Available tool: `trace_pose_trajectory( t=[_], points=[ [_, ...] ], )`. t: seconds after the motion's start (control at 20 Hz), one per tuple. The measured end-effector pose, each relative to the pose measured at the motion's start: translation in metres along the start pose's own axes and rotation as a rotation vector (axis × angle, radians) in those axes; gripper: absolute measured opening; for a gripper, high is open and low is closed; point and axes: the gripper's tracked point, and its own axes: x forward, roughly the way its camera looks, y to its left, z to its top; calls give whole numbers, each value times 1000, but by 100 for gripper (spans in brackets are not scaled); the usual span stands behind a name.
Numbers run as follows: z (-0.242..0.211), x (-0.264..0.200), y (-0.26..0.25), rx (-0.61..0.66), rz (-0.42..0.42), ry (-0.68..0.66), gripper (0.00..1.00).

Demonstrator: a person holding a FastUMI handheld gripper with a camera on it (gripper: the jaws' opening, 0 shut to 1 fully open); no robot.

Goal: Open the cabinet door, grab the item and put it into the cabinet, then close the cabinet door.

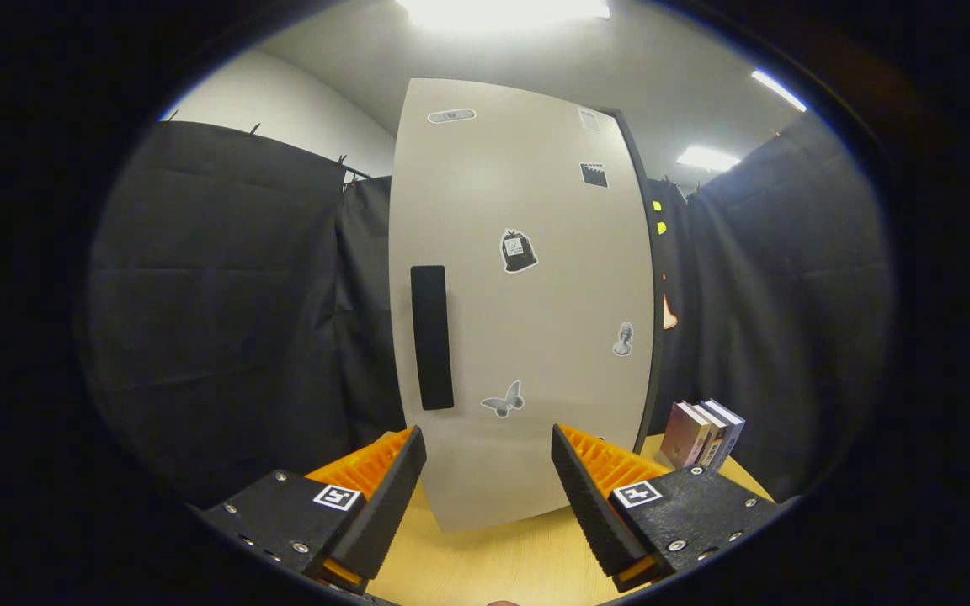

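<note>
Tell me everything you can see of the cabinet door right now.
The cabinet door is a tall, pale beige panel, smooth and matte, standing upright on the wooden table. A dark vertical handle sits near its left edge. Small stickers dot it, among them a butterfly. It looks shut. The open gripper faces it without touching; books stand to its right.

Pale wooden table carries a closed cabinet and upright books beside it

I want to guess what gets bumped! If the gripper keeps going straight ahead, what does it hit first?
Probably the closed cabinet door. The open gripper points at its lower part, right of the black handle. Nothing lies between; how far away is unclear.
</note>
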Motion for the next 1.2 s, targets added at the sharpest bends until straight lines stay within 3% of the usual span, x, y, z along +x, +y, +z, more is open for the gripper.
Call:
trace_pose_trajectory(
  t=[0.4, 1.2],
  points=[
    [-1, 9, -20, 32, -69, 13, 93],
    [-5, 27, -9, 19, -51, 25, 93]
  ],
)
